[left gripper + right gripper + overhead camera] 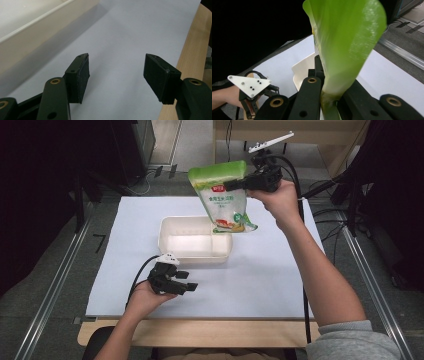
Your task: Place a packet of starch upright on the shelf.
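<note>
**Overhead, a pouch tipped above the tub**

Right now the landmark is the cream tub (195, 242), a shallow rectangular plastic container with rounded corners and a smooth matte inside, sitting on the white sheet (260, 280) that covers the table. Above the tub's far right corner hangs the green and white pouch (223, 195), a glossy, soft plastic bag with printed lettering and a small food picture near its lower end; it is tilted, its green end up and left, its printed end down over the tub's rim. The right gripper (239, 184) clamps the pouch from the side, jaws pressed tight on the film, and in the right gripper view the pouch (344, 47) rises between the black jaws as a bright green, slightly crinkled sheet, blurred at the edges. Just in front of the tub's near wall, the left gripper (187, 281) rests low over the sheet in the left hand (145, 297), its jaws spread wide with nothing between them; its ribbed black pads (83, 75) look rubbery. Beyond the sheet's near edge runs a pale wooden table edge (192, 52). Around the table lie grey floor (190, 140), metal rails (55, 285) and loose cables, with dark surroundings to the left.
</note>
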Demonstrator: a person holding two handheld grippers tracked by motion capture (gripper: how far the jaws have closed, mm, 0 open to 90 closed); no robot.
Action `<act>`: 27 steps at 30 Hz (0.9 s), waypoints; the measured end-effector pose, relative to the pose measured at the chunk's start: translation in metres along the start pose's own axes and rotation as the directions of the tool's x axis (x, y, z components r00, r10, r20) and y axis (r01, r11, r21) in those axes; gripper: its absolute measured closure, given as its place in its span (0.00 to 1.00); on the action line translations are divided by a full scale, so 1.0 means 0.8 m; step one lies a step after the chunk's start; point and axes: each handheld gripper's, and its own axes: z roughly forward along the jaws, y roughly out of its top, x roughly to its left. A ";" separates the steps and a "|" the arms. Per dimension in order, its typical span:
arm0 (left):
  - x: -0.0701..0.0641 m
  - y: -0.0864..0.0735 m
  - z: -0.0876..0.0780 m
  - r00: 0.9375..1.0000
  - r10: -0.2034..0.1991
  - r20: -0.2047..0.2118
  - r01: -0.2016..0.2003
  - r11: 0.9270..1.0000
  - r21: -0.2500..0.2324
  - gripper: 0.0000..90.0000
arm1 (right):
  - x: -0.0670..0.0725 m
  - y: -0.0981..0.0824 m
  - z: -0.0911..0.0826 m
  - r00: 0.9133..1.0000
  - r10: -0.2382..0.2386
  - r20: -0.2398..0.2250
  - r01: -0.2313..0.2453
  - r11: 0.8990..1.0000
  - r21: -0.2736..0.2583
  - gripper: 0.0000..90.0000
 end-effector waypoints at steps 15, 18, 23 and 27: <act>0.000 0.001 0.000 1.000 0.012 0.006 -0.012 1.000 -0.002 0.43 | 0.020 0.022 0.051 0.999 -0.034 -0.025 0.035 0.999 0.028 1.00; 0.001 0.001 -0.002 1.000 0.006 0.008 -0.006 1.000 -0.007 0.43 | 0.023 0.026 0.060 0.998 -0.038 -0.039 0.039 0.999 0.028 1.00; 0.002 0.000 -0.003 1.000 0.000 0.007 0.000 1.000 -0.010 0.43 | 0.029 0.030 0.078 0.998 -0.037 -0.049 0.039 0.998 0.042 1.00; 0.005 0.000 -0.004 1.000 -0.005 0.007 0.005 1.000 -0.012 0.43 | 0.035 0.033 0.095 0.998 -0.036 -0.056 0.038 0.998 0.039 1.00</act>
